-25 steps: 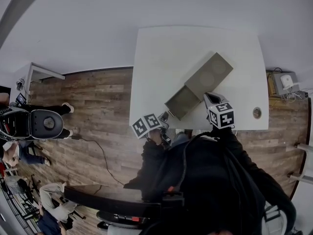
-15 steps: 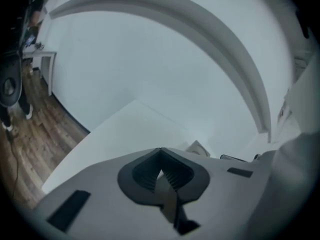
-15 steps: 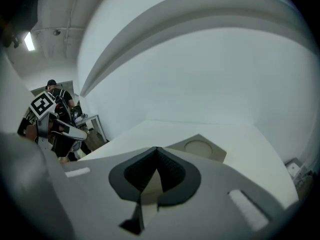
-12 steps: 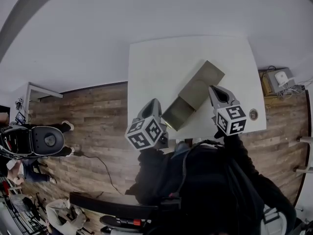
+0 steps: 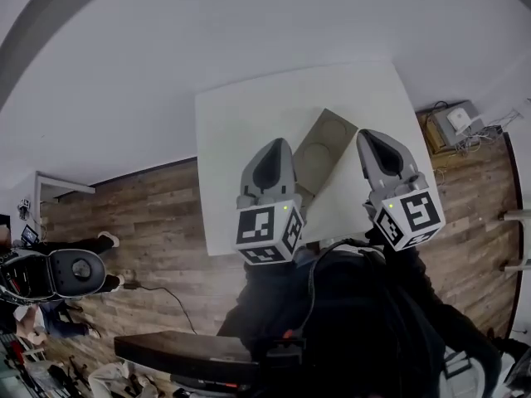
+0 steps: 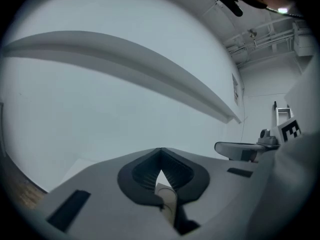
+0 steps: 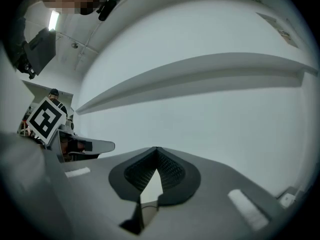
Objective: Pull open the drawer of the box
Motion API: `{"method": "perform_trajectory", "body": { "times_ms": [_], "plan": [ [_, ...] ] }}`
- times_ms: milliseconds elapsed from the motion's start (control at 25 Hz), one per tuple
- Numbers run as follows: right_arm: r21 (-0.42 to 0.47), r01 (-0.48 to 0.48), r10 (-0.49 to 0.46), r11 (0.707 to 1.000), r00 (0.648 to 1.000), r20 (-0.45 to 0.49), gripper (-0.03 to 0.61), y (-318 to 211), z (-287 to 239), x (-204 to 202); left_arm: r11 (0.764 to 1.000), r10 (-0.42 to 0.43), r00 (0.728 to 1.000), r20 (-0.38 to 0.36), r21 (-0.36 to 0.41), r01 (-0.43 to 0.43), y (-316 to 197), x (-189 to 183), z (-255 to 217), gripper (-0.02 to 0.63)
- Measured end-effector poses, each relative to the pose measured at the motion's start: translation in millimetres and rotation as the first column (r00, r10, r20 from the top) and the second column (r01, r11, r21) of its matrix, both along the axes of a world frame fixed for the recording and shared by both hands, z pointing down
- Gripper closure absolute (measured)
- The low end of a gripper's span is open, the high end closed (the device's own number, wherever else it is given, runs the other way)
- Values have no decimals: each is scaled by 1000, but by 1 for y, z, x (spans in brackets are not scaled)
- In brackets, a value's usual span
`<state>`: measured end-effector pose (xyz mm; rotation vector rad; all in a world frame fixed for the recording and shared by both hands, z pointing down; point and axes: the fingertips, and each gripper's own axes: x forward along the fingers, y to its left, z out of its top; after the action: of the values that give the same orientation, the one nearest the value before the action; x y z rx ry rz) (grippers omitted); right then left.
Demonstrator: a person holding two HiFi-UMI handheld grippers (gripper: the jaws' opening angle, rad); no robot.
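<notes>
The left gripper [image 5: 276, 149] hides the box's [image 5: 325, 146] near end, drawer included. The box lies slantwise across the table [image 5: 228, 131]. That gripper and the right gripper [image 5: 371, 142] are both pressed together, empty.

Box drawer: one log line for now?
left tool: shut, empty | right tool: shut, empty | box: on table, free | drawer: hidden behind left tool

Both grippers held side by side, jaws closed.
The left gripper [image 5: 277, 146] and right gripper [image 5: 371, 137] point far, level with each other, with a gap between them. Each pair of jaws meets at the tips and holds nothing. Marker cubes [image 5: 267, 232] sit at their near ends, above dark-sleeved arms [image 5: 259, 298].
</notes>
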<state>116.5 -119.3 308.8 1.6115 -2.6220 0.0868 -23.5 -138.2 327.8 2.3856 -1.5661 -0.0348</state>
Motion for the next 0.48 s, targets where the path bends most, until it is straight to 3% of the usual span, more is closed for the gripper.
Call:
{"method": "perform_trajectory", "body": {
  "times_ms": [480],
  "plan": [
    [24, -40, 40, 999, 999, -9, 584, 1, -8, 14, 998, 59, 997, 45, 13, -59, 1, 24, -6, 612]
  ]
}}
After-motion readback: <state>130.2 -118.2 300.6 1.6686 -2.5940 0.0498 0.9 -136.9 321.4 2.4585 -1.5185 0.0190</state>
